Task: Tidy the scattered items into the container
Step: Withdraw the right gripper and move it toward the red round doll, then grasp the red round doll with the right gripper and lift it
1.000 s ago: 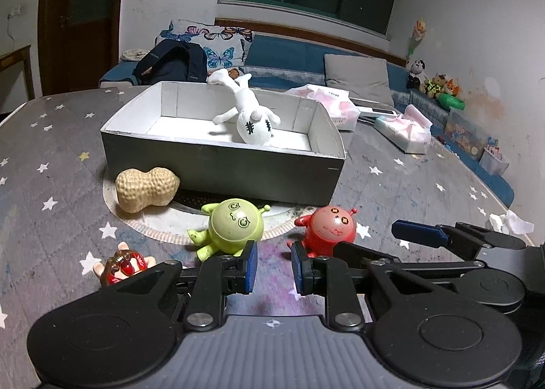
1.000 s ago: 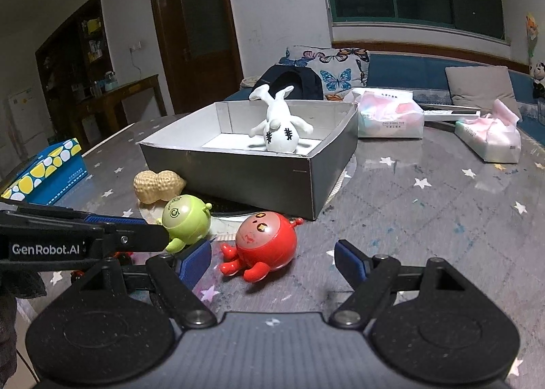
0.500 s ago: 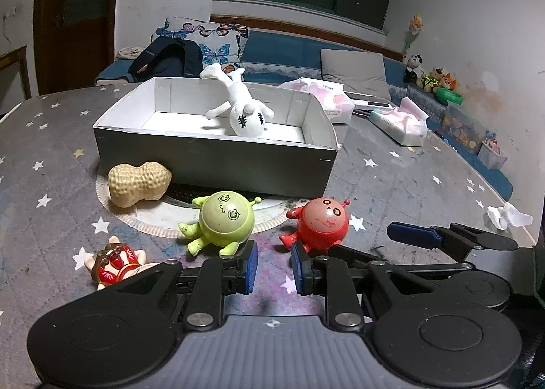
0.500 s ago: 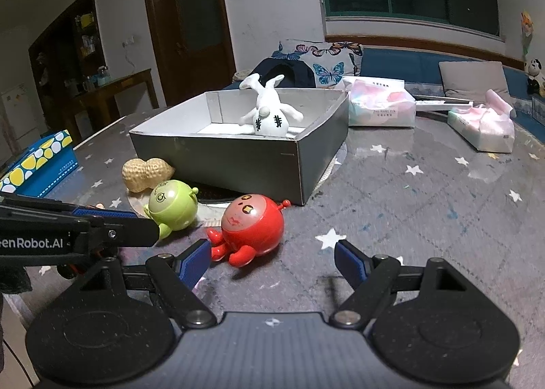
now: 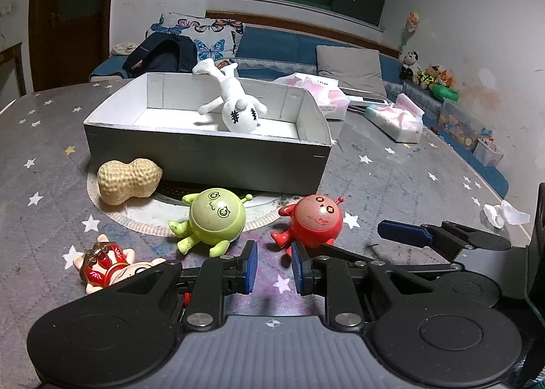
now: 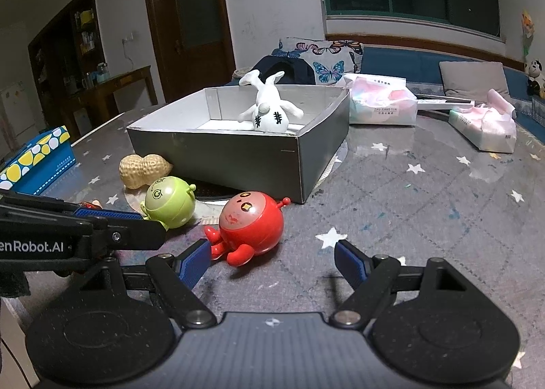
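A grey box (image 5: 207, 154) (image 6: 238, 157) stands mid-table with a white plush rabbit (image 5: 235, 106) (image 6: 269, 109) head-down inside. In front of it lie a peanut toy (image 5: 127, 179) (image 6: 143, 169), a green round toy (image 5: 214, 220) (image 6: 170, 201), a red round toy (image 5: 315, 223) (image 6: 250, 223) and a small pig figure (image 5: 109, 263). My left gripper (image 5: 272, 264) is nearly closed and empty, just short of the green and red toys. My right gripper (image 6: 272, 261) is open and empty, just behind the red toy.
Tissue packs (image 6: 381, 104) (image 6: 483, 126) lie at the back right of the star-patterned table (image 6: 425, 205). A blue box (image 6: 37, 164) sits at the left edge. A crumpled tissue (image 5: 505, 213) lies at the right. A sofa with cushions is behind the table.
Both grippers have drawn back a little and lifted; the toys and box sit farther off. Nothing was taken hold of; the jaws keep their widths.
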Tool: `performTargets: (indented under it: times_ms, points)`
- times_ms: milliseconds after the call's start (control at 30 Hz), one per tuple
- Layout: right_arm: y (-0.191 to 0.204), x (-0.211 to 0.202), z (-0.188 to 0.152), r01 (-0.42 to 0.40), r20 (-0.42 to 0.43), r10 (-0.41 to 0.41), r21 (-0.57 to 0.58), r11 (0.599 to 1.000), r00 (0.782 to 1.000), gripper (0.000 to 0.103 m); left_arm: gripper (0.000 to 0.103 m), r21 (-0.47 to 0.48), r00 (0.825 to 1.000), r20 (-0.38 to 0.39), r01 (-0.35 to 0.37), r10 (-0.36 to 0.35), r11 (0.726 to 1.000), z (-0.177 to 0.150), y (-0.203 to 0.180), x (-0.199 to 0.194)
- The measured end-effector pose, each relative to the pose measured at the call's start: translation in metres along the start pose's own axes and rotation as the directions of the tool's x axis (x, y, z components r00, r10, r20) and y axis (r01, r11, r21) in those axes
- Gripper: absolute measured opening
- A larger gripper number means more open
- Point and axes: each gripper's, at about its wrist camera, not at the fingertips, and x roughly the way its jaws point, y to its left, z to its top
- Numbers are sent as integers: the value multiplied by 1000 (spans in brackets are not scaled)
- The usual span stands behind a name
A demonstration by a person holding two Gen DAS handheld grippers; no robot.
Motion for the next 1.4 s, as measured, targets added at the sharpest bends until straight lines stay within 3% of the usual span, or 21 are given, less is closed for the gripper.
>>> performTargets:
  times_ms: [633,1100,1400]
  points:
    - [2,6,3,-12,9,12,-10,1000,1000,79,24,-6,999,-4,46,-46,999,12,0,2]
    - [0,19,6,-40,-3,40,-14,999,999,67,25,20,990,-52,134,-132,991,32,-11,24]
    - [0,24,8,-61,-3,61,-10,998,998,61,26,6,984,-95,153,-152,988,37,-9,40]
